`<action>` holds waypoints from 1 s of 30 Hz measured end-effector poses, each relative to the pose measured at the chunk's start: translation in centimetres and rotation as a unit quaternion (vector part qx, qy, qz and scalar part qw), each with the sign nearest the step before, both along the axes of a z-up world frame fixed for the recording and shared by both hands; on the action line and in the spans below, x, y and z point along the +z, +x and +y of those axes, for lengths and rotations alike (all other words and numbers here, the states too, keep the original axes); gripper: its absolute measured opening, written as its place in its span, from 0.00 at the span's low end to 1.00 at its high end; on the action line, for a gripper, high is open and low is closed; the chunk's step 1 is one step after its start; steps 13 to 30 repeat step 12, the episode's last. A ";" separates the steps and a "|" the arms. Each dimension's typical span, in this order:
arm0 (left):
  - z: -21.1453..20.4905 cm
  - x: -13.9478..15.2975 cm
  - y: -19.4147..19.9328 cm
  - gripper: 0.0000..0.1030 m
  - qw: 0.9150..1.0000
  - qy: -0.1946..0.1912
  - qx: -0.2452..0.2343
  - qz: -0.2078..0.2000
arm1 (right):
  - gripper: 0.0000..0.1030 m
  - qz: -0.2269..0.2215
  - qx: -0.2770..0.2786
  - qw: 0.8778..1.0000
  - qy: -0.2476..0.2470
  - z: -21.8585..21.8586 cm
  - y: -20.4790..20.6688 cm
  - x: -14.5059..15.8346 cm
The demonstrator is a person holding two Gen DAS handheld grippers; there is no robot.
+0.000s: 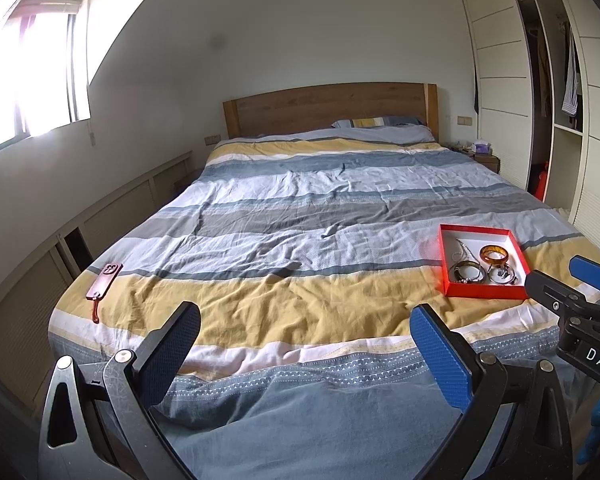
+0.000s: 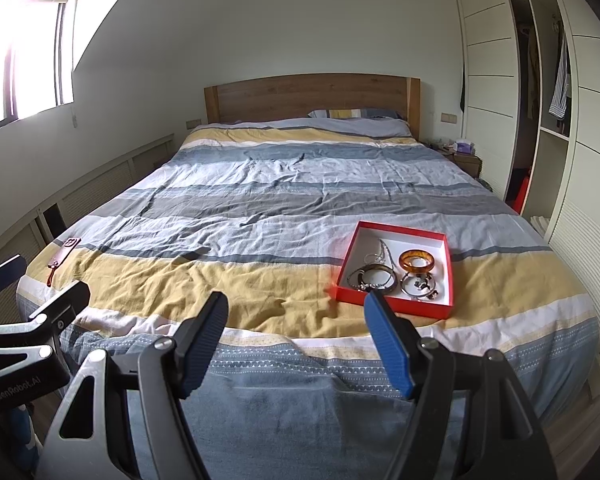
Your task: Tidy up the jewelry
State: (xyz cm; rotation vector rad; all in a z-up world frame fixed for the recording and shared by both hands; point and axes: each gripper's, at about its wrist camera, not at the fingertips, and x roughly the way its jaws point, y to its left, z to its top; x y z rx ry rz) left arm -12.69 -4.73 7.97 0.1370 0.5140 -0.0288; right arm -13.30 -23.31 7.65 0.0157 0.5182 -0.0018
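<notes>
Several tangled silvery chains and dark bangles in the shallow red cardboard tray blur together; only the amber resin bangle reads clearly. That tray sits near the right foot of the striped bed. Left gripper and right gripper hover with fingers spread wide, holding nothing.

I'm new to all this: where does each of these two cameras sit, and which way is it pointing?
Left wrist view: on the left gripper, facing up the bed toward the headboard; its own open fingers show, plus the right gripper at the right edge.
Right wrist view: on the right gripper, facing the same way; its open fingers show, plus the left gripper at the left edge.
Shared: the bed, the red tray of jewelry, the brown phone.
</notes>
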 end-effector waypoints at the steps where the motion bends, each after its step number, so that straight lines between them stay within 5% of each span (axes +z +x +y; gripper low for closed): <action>1: 0.0 -0.1 0.1 1.00 1.000 0.000 0.001 0.001 | 0.67 0.000 0.000 1.000 0.000 0.0 0.0 0.0; 30: 0.2 -0.5 0.3 0.99 1.000 -0.001 0.003 0.004 | 0.67 0.005 -0.002 1.000 0.000 -0.3 -0.3 -0.6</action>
